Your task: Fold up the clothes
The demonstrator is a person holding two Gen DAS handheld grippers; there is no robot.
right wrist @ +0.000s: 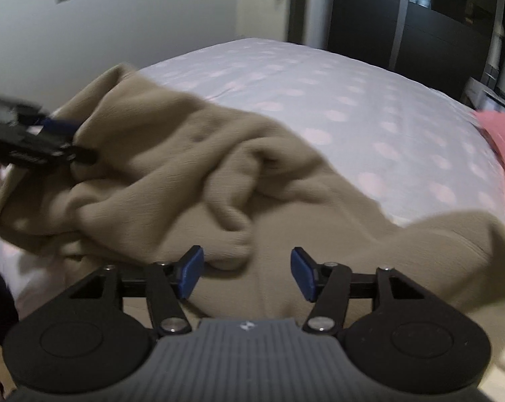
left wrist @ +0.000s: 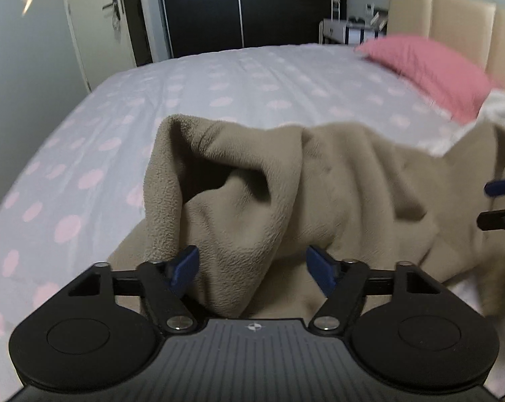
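A beige fleece garment (left wrist: 319, 181) lies crumpled on the near part of the bed, with a raised fold in the left wrist view. My left gripper (left wrist: 252, 269) is open wide, and a fold of the fleece lies loose between its blue fingers (left wrist: 185, 268). The right gripper (left wrist: 502, 201) shows at that view's right edge, over the garment. In the right wrist view my right gripper (right wrist: 246, 276) is open just above the flat beige garment (right wrist: 192, 174), nothing pinched. The left gripper (right wrist: 51, 140) sits at the garment's bunched left side.
The bed (left wrist: 245, 77) has a white sheet with pink dots, bare beyond the garment. A pink pillow (left wrist: 430, 67) lies at the padded beige headboard (left wrist: 453, 16). A dark wardrobe (left wrist: 245, 10) and a door (left wrist: 95, 16) stand behind the bed.
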